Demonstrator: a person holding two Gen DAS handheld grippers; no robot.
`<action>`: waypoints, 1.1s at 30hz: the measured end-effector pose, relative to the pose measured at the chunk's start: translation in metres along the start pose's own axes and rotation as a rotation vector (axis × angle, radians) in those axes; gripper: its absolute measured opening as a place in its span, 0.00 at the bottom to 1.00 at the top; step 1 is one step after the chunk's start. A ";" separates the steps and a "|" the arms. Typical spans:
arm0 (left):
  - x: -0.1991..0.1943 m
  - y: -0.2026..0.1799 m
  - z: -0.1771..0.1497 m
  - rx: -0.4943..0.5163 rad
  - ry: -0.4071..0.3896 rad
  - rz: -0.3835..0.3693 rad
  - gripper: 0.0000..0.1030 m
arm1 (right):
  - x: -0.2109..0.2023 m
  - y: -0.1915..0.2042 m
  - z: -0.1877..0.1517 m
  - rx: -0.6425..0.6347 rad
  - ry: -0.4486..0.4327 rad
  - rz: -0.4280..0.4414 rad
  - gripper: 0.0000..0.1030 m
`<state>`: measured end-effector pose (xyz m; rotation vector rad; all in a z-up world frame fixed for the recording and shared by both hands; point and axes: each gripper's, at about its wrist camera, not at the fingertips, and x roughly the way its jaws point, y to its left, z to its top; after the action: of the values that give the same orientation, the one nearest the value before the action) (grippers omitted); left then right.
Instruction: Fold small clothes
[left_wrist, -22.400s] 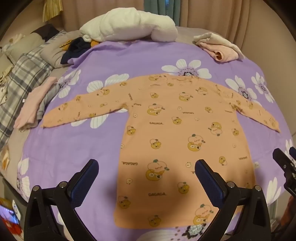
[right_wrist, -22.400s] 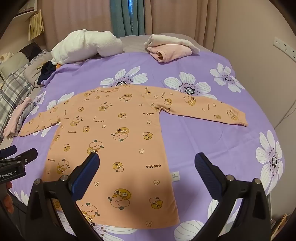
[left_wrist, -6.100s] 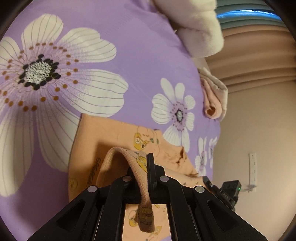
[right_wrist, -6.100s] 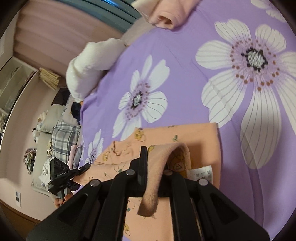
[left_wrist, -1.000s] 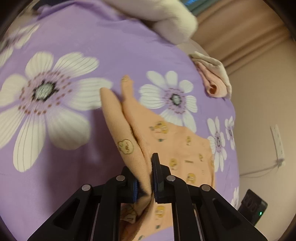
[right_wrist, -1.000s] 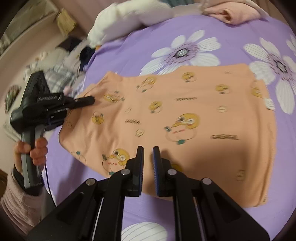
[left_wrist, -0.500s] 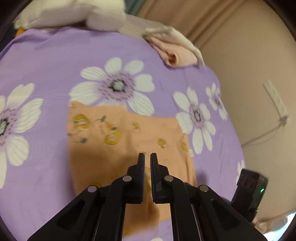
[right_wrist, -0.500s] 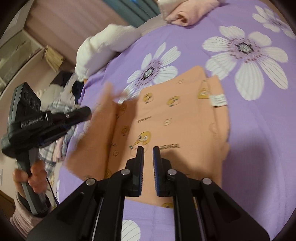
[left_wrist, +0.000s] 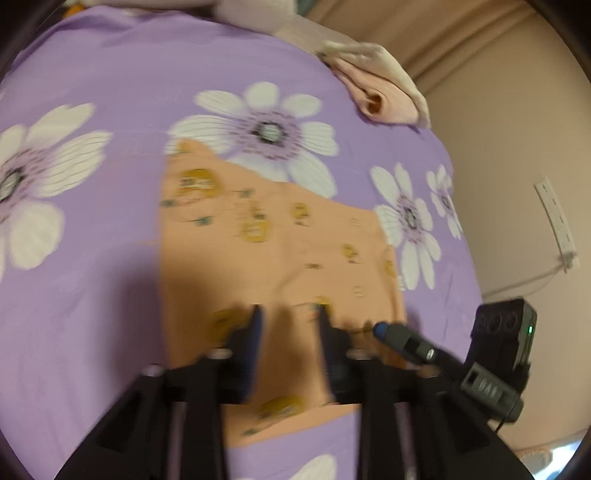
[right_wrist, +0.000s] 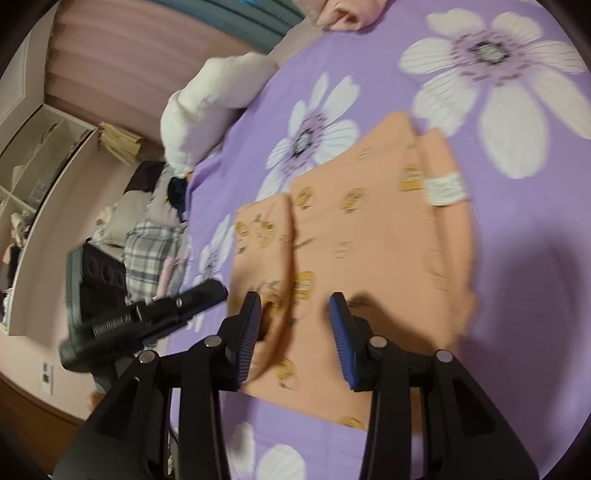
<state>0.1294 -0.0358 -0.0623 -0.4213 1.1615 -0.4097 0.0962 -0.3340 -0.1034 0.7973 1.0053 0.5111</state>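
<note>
On the purple bedspread lies the orange top, folded to a rough rectangle, one flap overlapping along its left side. Both grippers, left and right, hover spread and empty above its near edge. A careless pinch could catch one layer only and drag the fold open.
</note>
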 end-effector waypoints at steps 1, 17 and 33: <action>-0.006 0.007 -0.003 -0.019 -0.022 0.003 0.51 | 0.006 0.003 0.003 -0.006 0.013 0.005 0.42; -0.057 0.084 -0.044 -0.152 -0.111 0.014 0.53 | 0.113 0.037 0.035 -0.124 0.217 -0.047 0.39; -0.048 0.051 -0.040 -0.061 -0.085 -0.009 0.53 | 0.034 0.064 0.053 -0.219 -0.029 -0.043 0.07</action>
<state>0.0797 0.0282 -0.0647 -0.4933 1.0915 -0.3615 0.1574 -0.2887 -0.0562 0.5850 0.9200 0.5608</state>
